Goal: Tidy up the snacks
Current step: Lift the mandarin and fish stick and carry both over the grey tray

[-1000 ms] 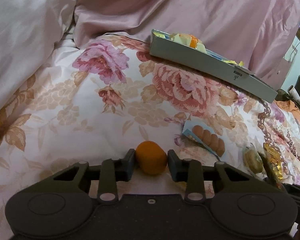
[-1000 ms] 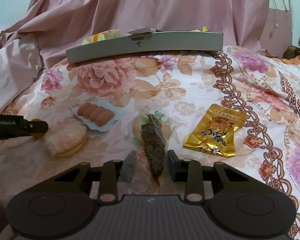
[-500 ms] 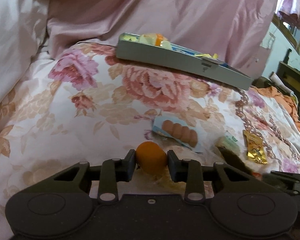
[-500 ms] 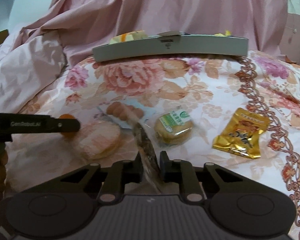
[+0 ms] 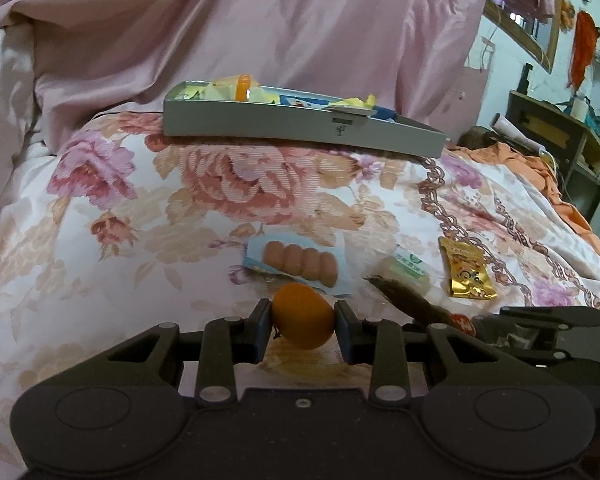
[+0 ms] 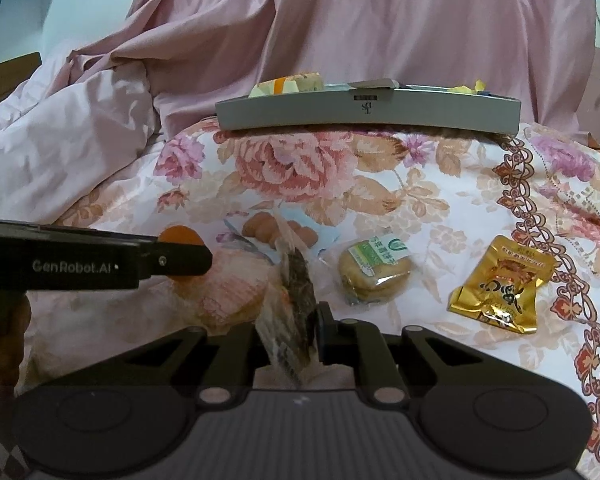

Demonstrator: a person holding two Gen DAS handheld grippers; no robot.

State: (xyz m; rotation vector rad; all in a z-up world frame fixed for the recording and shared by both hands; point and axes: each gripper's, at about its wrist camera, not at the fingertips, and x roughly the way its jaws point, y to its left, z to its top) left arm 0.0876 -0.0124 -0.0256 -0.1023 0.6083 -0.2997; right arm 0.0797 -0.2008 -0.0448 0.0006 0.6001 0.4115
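My left gripper (image 5: pixel 303 330) is shut on a small orange fruit (image 5: pixel 302 316), held above the floral bedspread. It also shows at the left of the right wrist view (image 6: pixel 180 254). My right gripper (image 6: pixel 290 334) is shut on a clear packet with a dark brown snack (image 6: pixel 296 292), lifted off the bed. That packet shows in the left wrist view (image 5: pixel 404 300). A grey tray (image 5: pixel 300 126) with several snacks in it lies at the back of the bed, also in the right wrist view (image 6: pixel 364 114).
On the bedspread lie a blue packet of brown rolls (image 5: pixel 300 262), a wrapped round cake with a green label (image 6: pixel 374 272), a gold packet (image 6: pixel 502 284) and a round pale wafer (image 6: pixel 228 288). A pink quilt (image 6: pixel 340 20) is heaped behind the tray.
My right gripper closed on the dark snack packet and lifted it off the bed. My left gripper, still holding the orange, swung right and towards the tray.
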